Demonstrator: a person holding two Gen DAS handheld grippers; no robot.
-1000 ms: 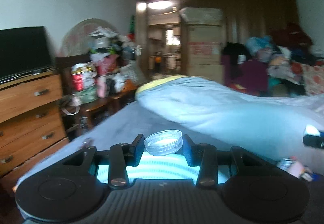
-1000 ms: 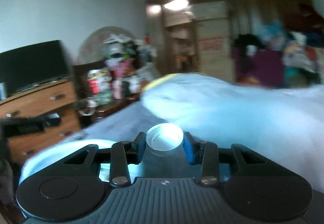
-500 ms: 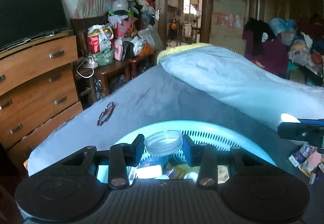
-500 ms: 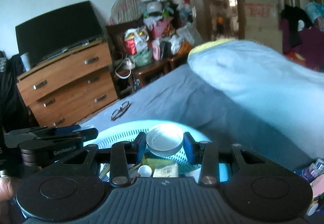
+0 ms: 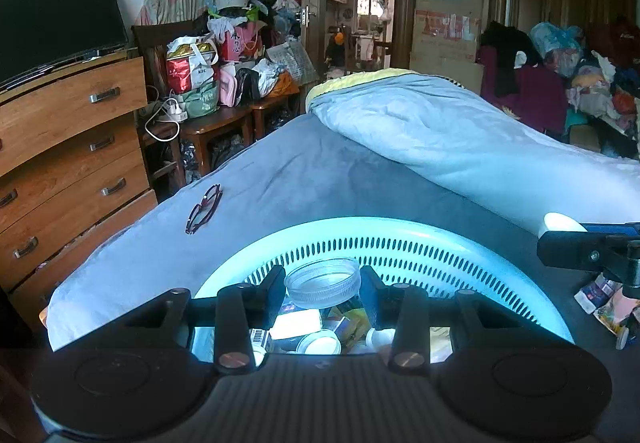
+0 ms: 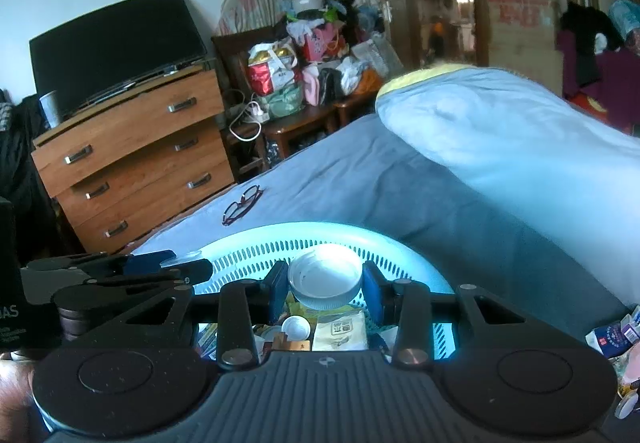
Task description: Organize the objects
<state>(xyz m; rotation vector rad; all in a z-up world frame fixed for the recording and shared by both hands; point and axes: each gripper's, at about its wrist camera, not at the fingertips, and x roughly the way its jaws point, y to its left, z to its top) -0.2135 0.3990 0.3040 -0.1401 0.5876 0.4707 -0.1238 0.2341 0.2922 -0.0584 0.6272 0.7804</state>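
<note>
Overhead | basket (image 5: 400, 231) on grey bed (image 5: 304, 167) | dresser (image 5: 72, 147) left | glasses (image 5: 204, 209), probably

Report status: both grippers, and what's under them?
Left gripper shut on clear lid. Right gripper shut on white lid. Both over basket, already holding clutter. Nothing blocking the drop.

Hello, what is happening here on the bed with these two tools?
A person holds two grippers. The left gripper is shut on a clear lid, the right gripper on a white lid. Both hover over a light blue basket of small items on the bed. Glasses lie nearby.
</note>
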